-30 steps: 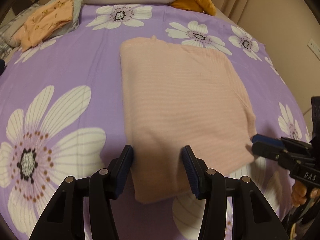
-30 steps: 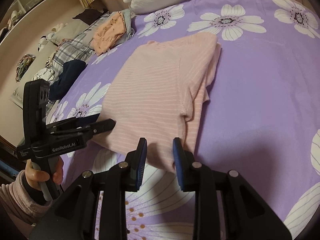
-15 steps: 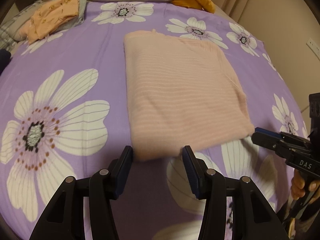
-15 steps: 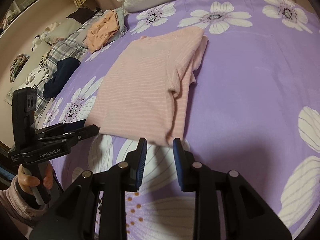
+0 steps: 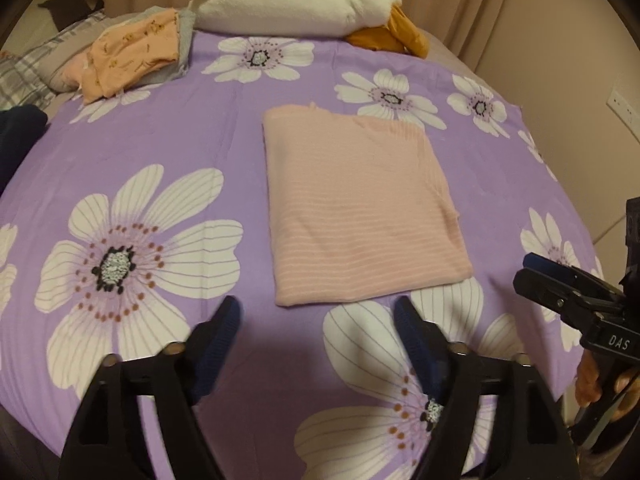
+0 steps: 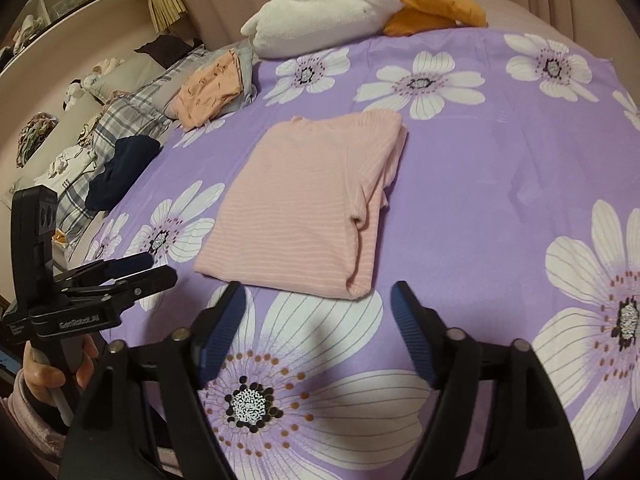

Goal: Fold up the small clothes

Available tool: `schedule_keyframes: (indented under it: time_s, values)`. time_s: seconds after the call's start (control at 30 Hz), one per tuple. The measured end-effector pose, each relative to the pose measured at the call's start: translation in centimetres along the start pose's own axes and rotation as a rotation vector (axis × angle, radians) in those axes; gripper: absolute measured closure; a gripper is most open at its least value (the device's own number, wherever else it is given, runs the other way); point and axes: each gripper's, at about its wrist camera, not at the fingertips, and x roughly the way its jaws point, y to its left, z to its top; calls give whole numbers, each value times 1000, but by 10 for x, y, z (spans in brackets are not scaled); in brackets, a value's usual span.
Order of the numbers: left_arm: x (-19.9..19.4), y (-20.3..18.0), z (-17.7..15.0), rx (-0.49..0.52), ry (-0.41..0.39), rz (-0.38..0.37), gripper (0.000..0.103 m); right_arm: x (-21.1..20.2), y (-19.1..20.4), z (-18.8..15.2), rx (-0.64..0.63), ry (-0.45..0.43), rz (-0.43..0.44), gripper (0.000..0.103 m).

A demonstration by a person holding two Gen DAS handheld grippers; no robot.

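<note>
A pink striped garment lies folded into a flat rectangle on the purple flowered bedspread; it also shows in the right wrist view as the pink garment, a sleeve tucked along its right side. My left gripper hovers just short of its near edge, jaws opening wide with nothing between them. My right gripper sits near the garment's near right corner, jaws opening too and empty. Each view catches the other gripper at its edge: the right gripper, the left gripper.
A stack of folded orange and grey clothes lies at the far left of the bed. A white and orange plush pillow rests at the head. A dark navy garment and plaid bedding sit off the left side.
Both grippers let go of the garment's near edge, drew back and rose, and their jaws spread wide. The pink garment now lies flat and farther from both cameras.
</note>
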Motion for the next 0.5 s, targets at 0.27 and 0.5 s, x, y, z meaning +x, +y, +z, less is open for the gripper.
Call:
schedule_keyframes:
  time_s: [0.27,0.5]
  values:
    - [-13,-2,2,-13,-31,5,5,-13,5,3,4,-42,-39,12]
    - [-20,-7,2,-13,-51,8,3,-24,8,6,10,-79,-59,0]
